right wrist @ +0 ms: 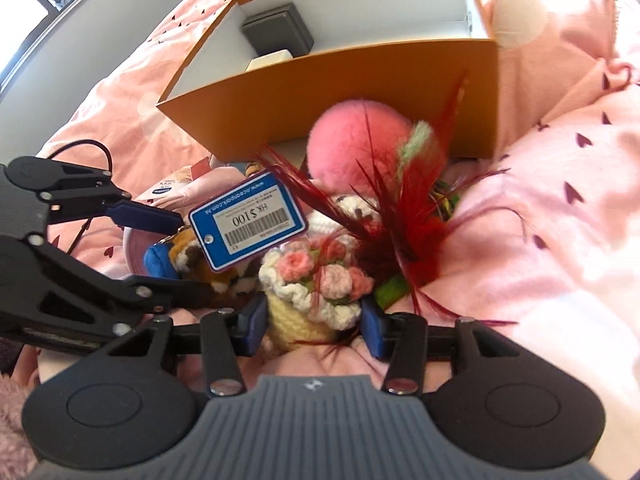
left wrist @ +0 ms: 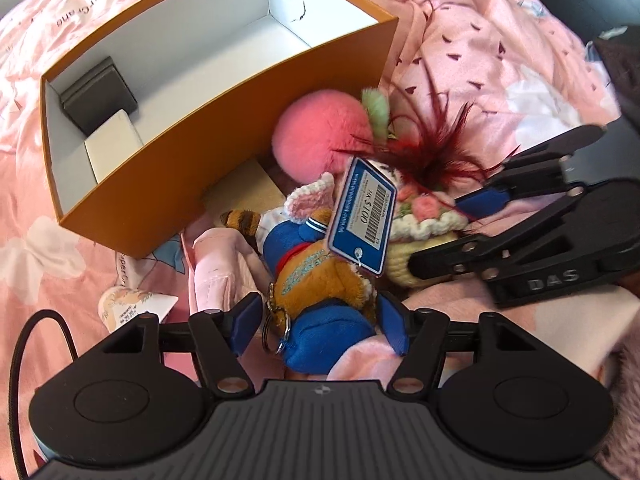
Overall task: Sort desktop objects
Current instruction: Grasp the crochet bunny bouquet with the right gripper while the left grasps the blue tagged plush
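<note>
A brown plush toy in blue clothes (left wrist: 320, 280) with a blue price tag (left wrist: 362, 218) lies on pink bedding. My left gripper (left wrist: 319, 326) straddles it, open, with a gap and a key ring beside the left pad. Just to the right, a crochet flower basket (right wrist: 312, 300) sits between the pads of my right gripper (right wrist: 313, 322), which press on both its sides. A pink pompom (left wrist: 320, 136) and a dark red feather piece (left wrist: 432, 156) lie behind them. The orange box (left wrist: 248, 120) stands open beyond, holding a dark grey case (left wrist: 100, 96) and a white block (left wrist: 116, 150).
A pale pink pouch (left wrist: 212, 280) and a small printed card (left wrist: 128, 308) lie left of the plush. A tan board (left wrist: 248, 196) pokes out under the box. Rumpled pink bedding (right wrist: 540, 200) rises to the right. A black cable (left wrist: 24, 344) trails from the left gripper.
</note>
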Action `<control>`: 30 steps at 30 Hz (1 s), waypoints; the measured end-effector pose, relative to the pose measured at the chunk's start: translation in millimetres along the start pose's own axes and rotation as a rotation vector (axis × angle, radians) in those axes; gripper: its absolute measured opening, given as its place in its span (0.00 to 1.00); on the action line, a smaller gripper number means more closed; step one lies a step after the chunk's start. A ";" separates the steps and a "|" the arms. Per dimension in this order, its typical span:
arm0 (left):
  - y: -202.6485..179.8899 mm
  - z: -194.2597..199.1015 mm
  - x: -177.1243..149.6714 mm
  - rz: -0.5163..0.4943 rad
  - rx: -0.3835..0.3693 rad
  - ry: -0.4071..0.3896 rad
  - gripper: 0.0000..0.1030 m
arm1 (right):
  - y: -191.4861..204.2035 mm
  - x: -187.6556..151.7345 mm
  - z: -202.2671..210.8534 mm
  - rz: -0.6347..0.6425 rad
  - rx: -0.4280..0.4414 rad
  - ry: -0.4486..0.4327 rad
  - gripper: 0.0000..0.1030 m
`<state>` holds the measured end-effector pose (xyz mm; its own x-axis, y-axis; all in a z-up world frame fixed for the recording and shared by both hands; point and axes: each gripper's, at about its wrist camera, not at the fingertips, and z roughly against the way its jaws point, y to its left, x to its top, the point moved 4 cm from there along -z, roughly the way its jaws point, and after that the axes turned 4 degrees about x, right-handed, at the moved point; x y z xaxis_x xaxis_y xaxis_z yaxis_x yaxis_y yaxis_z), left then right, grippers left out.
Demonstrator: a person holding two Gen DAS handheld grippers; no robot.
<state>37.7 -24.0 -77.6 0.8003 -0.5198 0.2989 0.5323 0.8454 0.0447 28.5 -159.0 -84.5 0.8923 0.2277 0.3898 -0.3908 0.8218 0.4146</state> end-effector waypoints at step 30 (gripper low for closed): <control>26.4 105.8 20.6 0.329 -0.101 -0.450 0.42 | 10.7 34.1 94.4 0.107 -0.033 -0.300 0.45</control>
<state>39.1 0.7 30.6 0.7439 -0.1086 0.6594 0.3160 0.9266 -0.2039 33.4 -191.8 10.8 0.7384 0.1533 0.6567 -0.4667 0.8192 0.3335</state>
